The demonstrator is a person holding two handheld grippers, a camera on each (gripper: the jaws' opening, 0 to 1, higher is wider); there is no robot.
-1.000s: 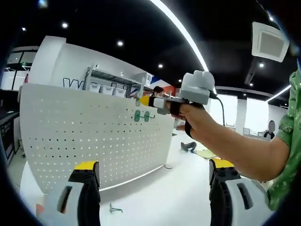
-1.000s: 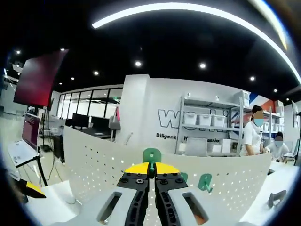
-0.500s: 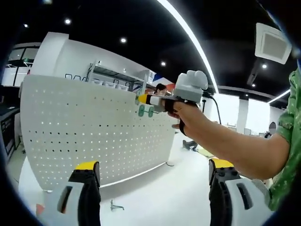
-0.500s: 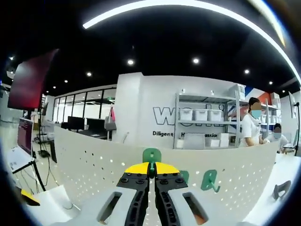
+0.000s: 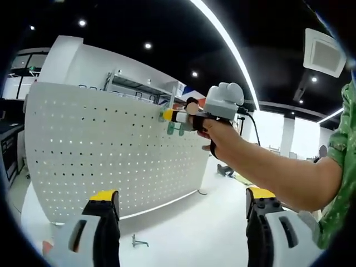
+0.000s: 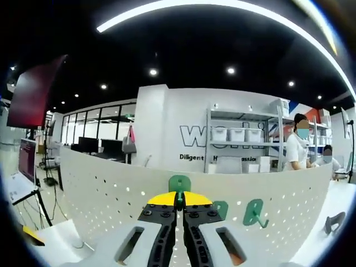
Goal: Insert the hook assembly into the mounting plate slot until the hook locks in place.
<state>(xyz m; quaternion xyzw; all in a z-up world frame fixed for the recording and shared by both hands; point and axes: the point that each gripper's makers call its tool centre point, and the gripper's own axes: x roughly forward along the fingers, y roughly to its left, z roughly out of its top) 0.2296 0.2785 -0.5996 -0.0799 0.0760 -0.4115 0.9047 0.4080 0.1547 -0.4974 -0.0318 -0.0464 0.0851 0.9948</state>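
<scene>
In the left gripper view, a white perforated pegboard (image 5: 111, 150), curved by the lens, stands upright on a smooth white table (image 5: 189, 233). The left gripper (image 5: 181, 201) hangs spread wide, its yellow-tipped jaws well apart and holding nothing. The right gripper (image 5: 169, 115), held in a person's hand (image 5: 222, 142), reaches to the board's upper edge, where green hooks (image 5: 177, 128) hang. A small metal hook (image 5: 138, 241) lies on the table near the board's foot.

In the right gripper view, the right gripper (image 6: 179, 196) is clamped on a green plastic hook assembly (image 6: 179, 184), its rounded top against the pegboard (image 6: 100, 189) near the upper edge. Two mounted green hooks (image 6: 254, 212) hang just to its side.
</scene>
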